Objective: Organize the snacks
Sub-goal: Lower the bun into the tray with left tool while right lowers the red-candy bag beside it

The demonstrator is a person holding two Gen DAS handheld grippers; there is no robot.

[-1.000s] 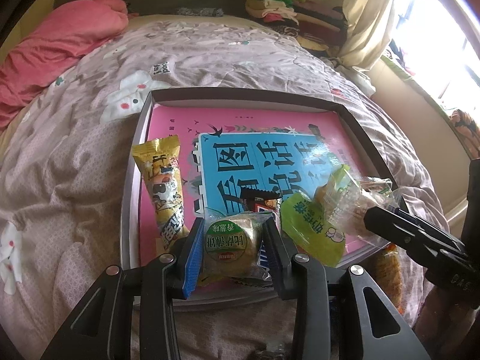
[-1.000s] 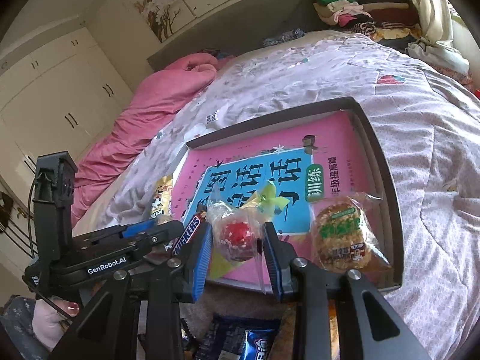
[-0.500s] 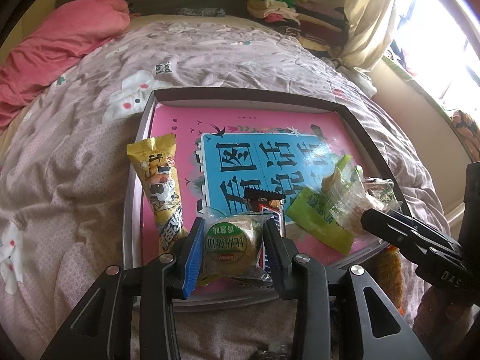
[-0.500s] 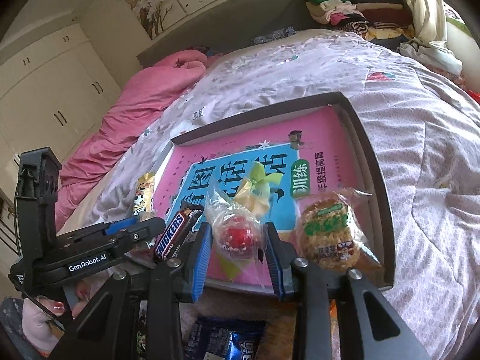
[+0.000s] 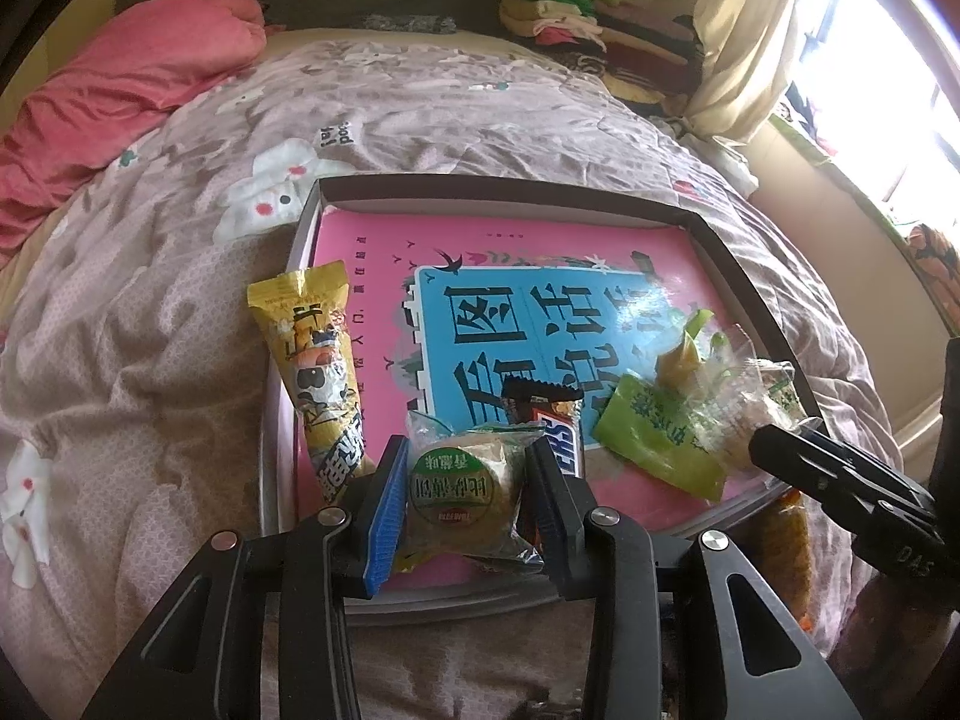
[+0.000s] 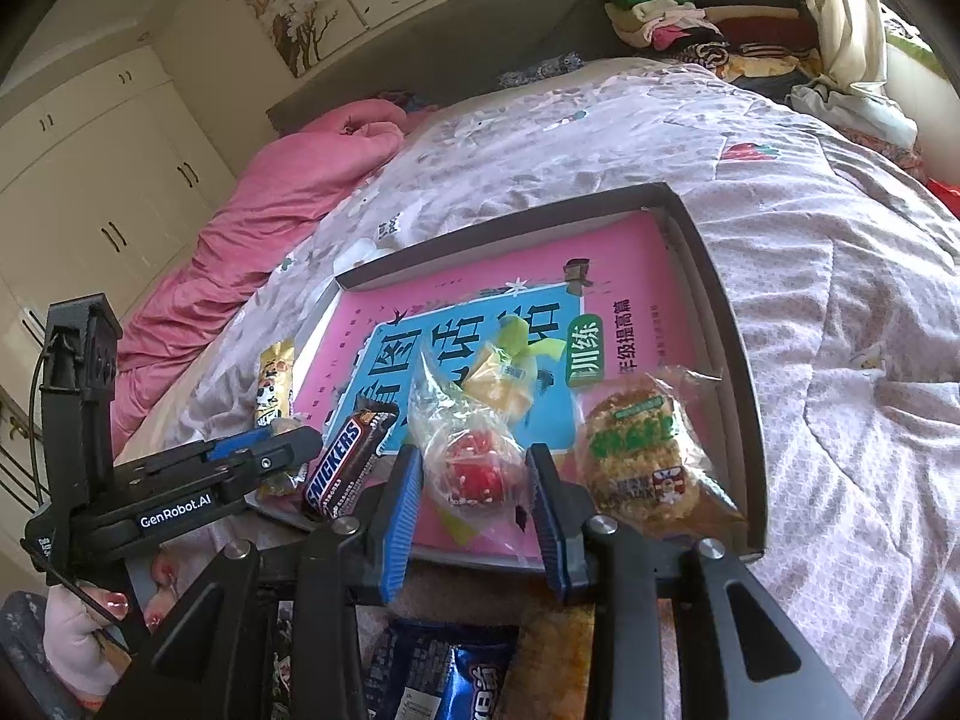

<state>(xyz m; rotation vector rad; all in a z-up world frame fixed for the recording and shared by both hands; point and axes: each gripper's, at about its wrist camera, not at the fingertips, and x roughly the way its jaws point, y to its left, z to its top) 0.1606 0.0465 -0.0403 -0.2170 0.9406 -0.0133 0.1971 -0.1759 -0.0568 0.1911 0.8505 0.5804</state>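
Note:
A shallow grey box [image 5: 504, 185] with a pink and blue book [image 5: 516, 312] inside lies on the bed. My left gripper [image 5: 468, 483] is shut on a round pastry pack with a green label [image 5: 459, 489], held over the box's near edge. My right gripper [image 6: 474, 480] is shut on a clear bag with a red sweet [image 6: 474, 471], also over the near edge. In the box lie a yellow snack tube [image 5: 318, 372], a Snickers bar [image 6: 345, 462], a green-yellow candy [image 6: 504, 372] and a rice cracker pack [image 6: 642, 456].
The box rests on a patterned quilt [image 5: 420, 108] with a pink duvet [image 5: 120, 78] at the far left. Folded clothes [image 5: 576, 18] are stacked at the headboard. Blue and orange snack packs [image 6: 438, 672] lie below my right gripper.
Both grippers have shifted slightly back toward the box's near edge with their snacks still held. The snacks in the box have not moved.

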